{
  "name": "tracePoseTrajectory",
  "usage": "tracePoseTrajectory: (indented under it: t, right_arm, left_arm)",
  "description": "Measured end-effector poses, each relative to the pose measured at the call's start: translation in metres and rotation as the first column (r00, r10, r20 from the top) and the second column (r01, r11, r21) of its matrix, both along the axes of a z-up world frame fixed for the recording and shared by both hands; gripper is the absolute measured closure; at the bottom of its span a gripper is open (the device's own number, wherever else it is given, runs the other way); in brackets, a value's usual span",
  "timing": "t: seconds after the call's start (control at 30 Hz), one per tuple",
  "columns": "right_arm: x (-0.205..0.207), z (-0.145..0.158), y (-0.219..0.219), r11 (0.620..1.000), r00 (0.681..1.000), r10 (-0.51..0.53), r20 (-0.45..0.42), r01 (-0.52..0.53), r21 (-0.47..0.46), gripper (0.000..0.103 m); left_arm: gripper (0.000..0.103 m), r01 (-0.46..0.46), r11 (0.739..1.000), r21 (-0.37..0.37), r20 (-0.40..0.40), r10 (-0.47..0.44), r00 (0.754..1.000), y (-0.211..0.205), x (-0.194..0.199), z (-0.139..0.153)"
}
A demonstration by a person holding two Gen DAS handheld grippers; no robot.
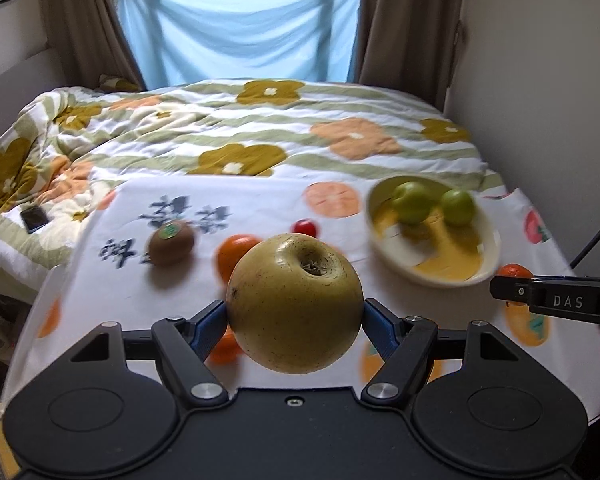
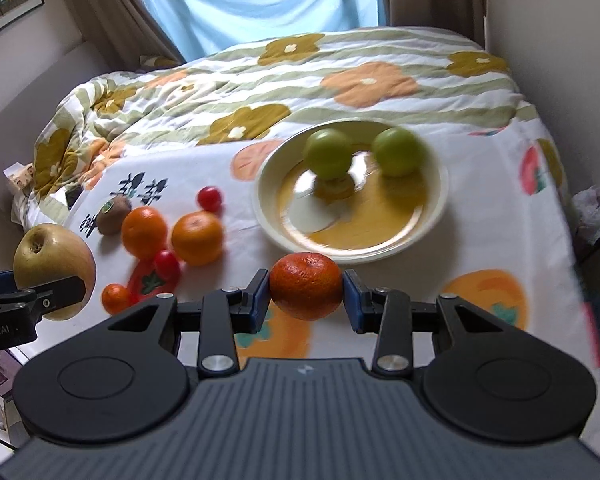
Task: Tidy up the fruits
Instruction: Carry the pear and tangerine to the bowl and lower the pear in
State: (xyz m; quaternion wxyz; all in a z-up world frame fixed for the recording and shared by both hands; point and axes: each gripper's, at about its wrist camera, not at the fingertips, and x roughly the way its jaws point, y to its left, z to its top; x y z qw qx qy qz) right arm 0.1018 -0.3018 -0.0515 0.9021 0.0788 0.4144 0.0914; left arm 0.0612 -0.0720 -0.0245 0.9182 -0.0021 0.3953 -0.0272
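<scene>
My left gripper (image 1: 295, 314) is shut on a large yellow apple (image 1: 295, 302) and holds it above the table; it also shows at the left of the right wrist view (image 2: 54, 266). My right gripper (image 2: 306, 292) is shut on a small mandarin (image 2: 306, 285), just in front of the cream and yellow bowl (image 2: 436, 208). The bowl (image 1: 488, 248) holds two green fruits (image 2: 328, 153) (image 2: 398, 151). On the cloth to the left lie two oranges (image 2: 144, 231) (image 2: 197, 238), a kiwi (image 2: 113, 215), two cherry tomatoes (image 2: 209, 198) (image 2: 167, 265) and a tiny mandarin (image 2: 115, 298).
The table carries a white cloth (image 2: 480, 240) printed with fruit. Behind it is a bed with a flowered quilt (image 1: 260, 128) and a phone (image 1: 35, 218) on it. A wall stands close on the right (image 1: 540, 80). A blue curtain (image 1: 240, 24) covers the window.
</scene>
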Motion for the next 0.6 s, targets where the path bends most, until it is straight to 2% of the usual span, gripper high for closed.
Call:
tracePoseTrajectory:
  t: [0.33,0.6]
  right_arm:
    - [0.01,0.015,-0.072,0.999,0.999,-0.028,0.043,0.029,-0.024,0.049]
    - [0.03,0.012,-0.101,0.994,0.993,-0.105,0.054,0.106,-0.025,0.049]
  left_arm:
    - [0.026,0.096,0.994,-0.044,0.02,-0.095,0.995,-0.075,0.03,0.003]
    - [0.026,0.205,0.978,-0.037,0.007,-0.205,0.979,-0.111,0.079,-0.01]
